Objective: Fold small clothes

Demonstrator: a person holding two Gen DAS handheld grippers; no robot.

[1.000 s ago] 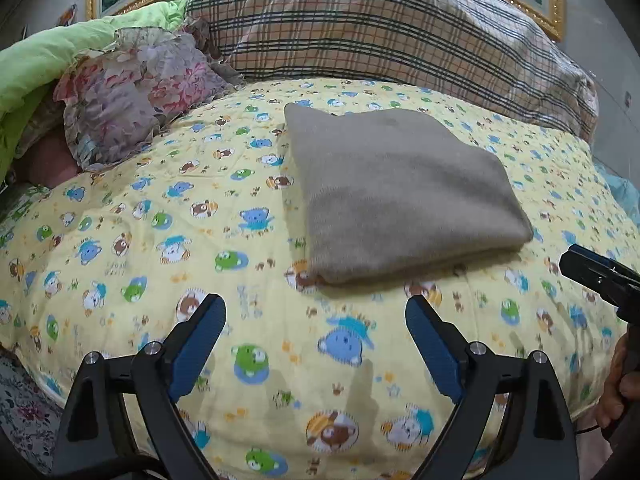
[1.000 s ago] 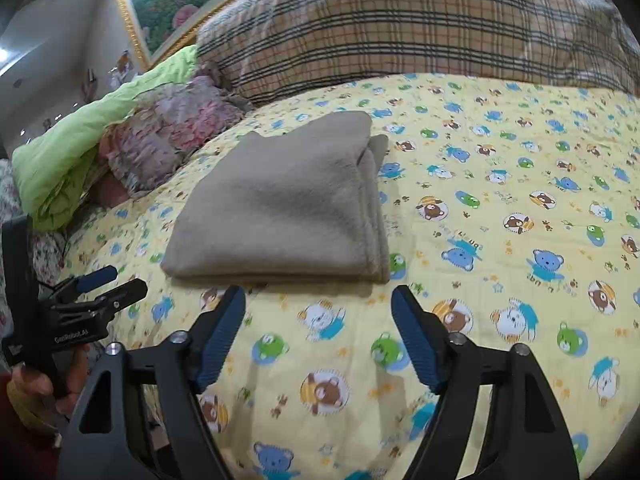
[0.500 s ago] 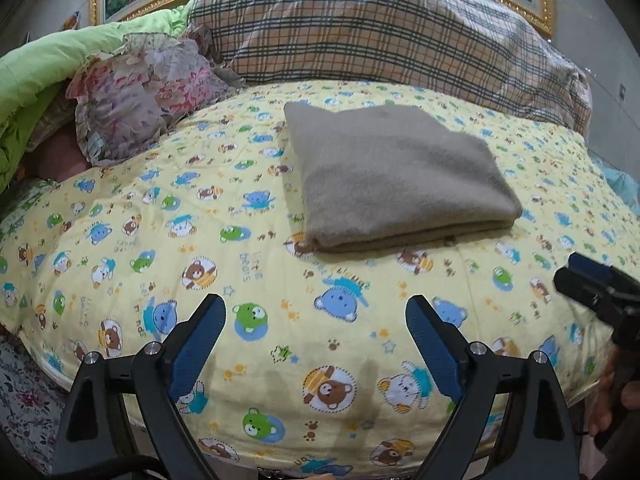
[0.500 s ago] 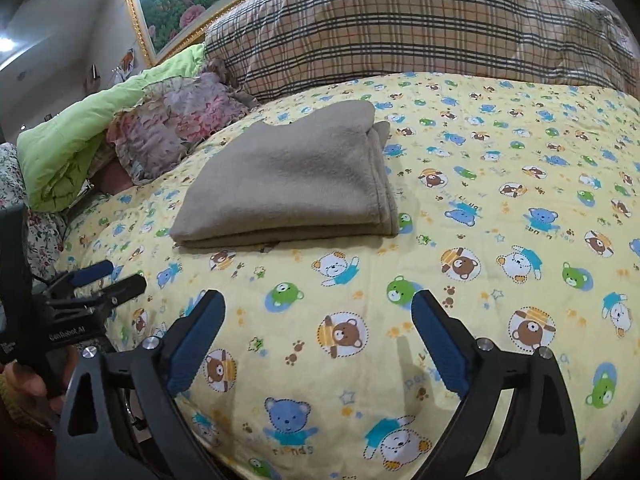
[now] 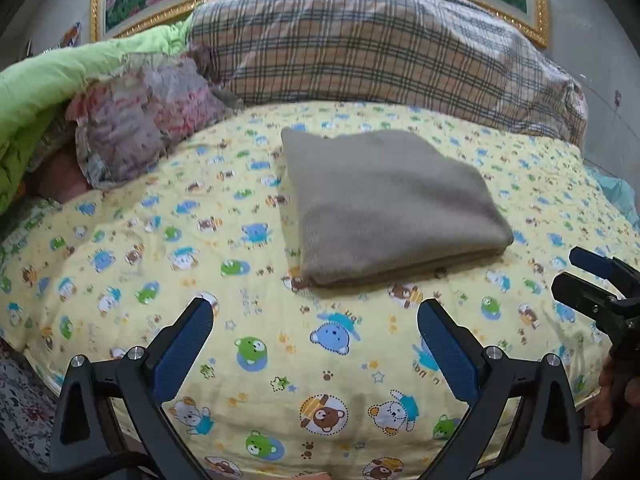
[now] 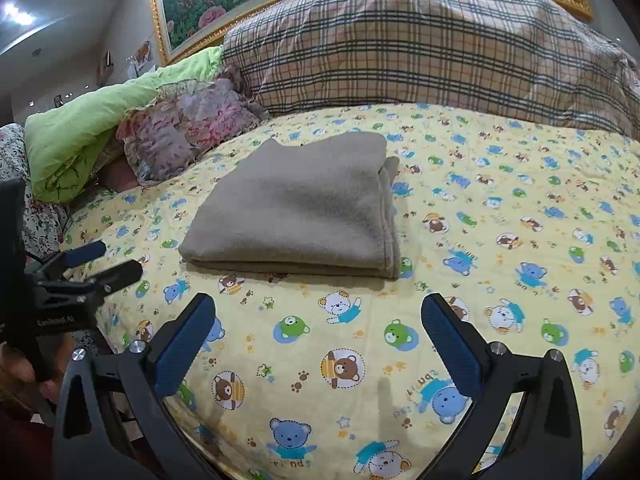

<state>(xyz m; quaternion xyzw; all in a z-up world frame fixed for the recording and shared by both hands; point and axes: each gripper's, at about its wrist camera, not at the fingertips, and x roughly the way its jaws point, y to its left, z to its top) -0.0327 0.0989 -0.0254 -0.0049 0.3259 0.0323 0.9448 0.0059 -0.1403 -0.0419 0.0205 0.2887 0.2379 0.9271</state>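
A grey-brown garment [image 5: 384, 204] lies folded into a flat rectangle on the yellow bear-print quilt [image 5: 200, 248]; it also shows in the right wrist view [image 6: 304, 208]. My left gripper [image 5: 316, 320] is open and empty, held over the quilt's near part, short of the garment. My right gripper [image 6: 318, 316] is open and empty, also short of the garment. The right gripper shows at the right edge of the left wrist view [image 5: 592, 280], and the left gripper at the left edge of the right wrist view [image 6: 88, 268].
A large plaid pillow [image 5: 380, 44] lies behind the garment. A floral ruffled cushion [image 5: 140, 120] and a green quilt [image 5: 36, 92] lie at the far left. A gold-framed picture [image 6: 192, 4] hangs on the wall behind.
Both grippers have drawn back from the folded garment and risen a little, staying open. The garment has not moved.
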